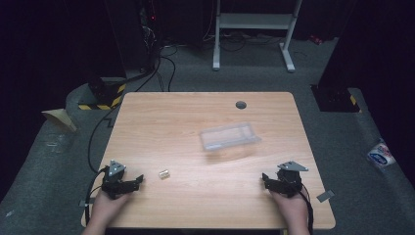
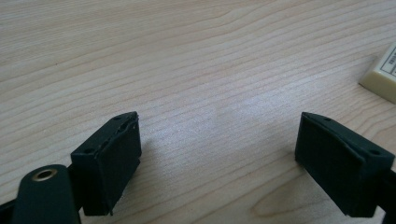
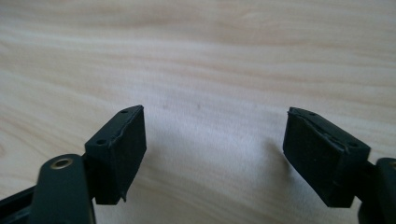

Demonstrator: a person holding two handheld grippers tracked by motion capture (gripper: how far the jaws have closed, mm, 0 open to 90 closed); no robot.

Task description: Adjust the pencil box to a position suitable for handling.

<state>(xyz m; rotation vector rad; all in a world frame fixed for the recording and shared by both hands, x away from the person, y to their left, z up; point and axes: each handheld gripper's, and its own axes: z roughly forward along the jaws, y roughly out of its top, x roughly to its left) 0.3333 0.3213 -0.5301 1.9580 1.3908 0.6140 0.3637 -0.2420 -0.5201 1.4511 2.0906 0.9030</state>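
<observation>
A clear plastic box point(image 1: 228, 136) lies near the middle of the wooden table point(image 1: 195, 112). A small pale block point(image 1: 163, 174) lies toward the front left, just right of my left gripper point(image 1: 138, 180). That gripper rests low at the front left, held by a hand, jaws wide apart with bare wood between them; the left gripper view shows the same open gripper point(image 2: 218, 158) with the pale block point(image 2: 382, 70) at the right edge. My right gripper point(image 1: 265, 178) sits at the front right in the other hand. The right gripper view has it point(image 3: 214, 151) open over bare wood.
A dark round grommet point(image 1: 241, 105) sits in the table's far edge. On the floor beyond stand a white desk frame point(image 1: 254, 29), cables and a yellow-black striped base point(image 1: 105, 95). A bag point(image 1: 380, 155) lies on the floor to the right.
</observation>
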